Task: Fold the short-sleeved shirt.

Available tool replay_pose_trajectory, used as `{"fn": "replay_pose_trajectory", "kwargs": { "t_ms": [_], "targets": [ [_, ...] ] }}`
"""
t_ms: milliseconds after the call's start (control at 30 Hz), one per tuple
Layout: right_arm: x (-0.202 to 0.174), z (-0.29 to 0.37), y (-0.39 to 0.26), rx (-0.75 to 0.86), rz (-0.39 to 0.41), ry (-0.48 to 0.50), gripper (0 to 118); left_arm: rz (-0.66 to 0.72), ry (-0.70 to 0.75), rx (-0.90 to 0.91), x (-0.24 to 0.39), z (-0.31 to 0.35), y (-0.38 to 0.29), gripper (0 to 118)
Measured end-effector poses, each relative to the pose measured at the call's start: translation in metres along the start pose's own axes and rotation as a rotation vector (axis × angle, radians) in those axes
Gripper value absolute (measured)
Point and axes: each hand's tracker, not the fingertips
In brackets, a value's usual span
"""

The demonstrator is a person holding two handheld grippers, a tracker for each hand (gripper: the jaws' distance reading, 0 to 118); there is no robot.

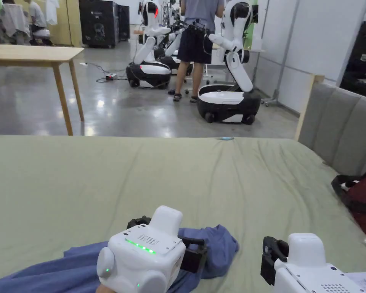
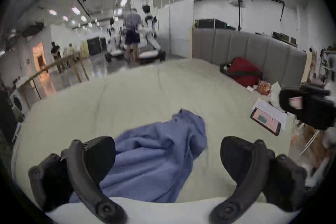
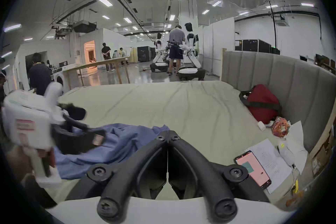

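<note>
Jaws of the left claw point(image 2: 168, 160) stand wide apart, poised just over the crumpled blue short-sleeved shirt point(image 2: 156, 151), whose cloth runs between them and under the left-hand jaw; no pinch is made yet. The right claw point(image 3: 168, 134) is fully closed on nothing, hovering beside the shirt's bunched end, toward the headboard point(image 3: 283, 78) side. The garment lies in a heap at the near edge of the bed point(image 1: 178, 171), so folding seems not to have begun: the step in hand looks like a first grasp. Next, probably, the left claw must close on an edge and the right must open, then both spread the shirt flat.
</note>
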Motion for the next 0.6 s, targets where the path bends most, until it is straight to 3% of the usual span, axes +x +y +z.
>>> {"fn": "replay_pose_trajectory", "kwargs": {
  "t_ms": [67,100,200,233,300,600],
  "targets": [
    [-0.012,0.004,-0.001,0.005,0.005,0.022,1,-0.03,0.049,0.018,-0.016,0.033,-0.011,111],
    [-0.019,0.006,-0.001,0.008,0.002,0.034,1,-0.039,0.07,0.005,-0.023,0.049,-0.018,83],
    [-0.038,0.01,-0.002,0.014,-0.017,0.084,1,-0.067,0.162,0.0,-0.048,0.082,-0.047,36],
    [-0.046,0.01,-0.002,0.014,-0.017,0.092,1,-0.022,0.207,-0.052,-0.062,0.088,-0.059,0],
    [-0.059,0.01,-0.001,0.01,-0.011,0.117,1,0.072,0.105,-0.112,-0.089,0.105,-0.074,0],
    [-0.102,-0.008,-0.005,-0.042,0.019,0.158,1,0.308,0.49,-0.326,-0.294,0.122,-0.152,0]
  ]
}}
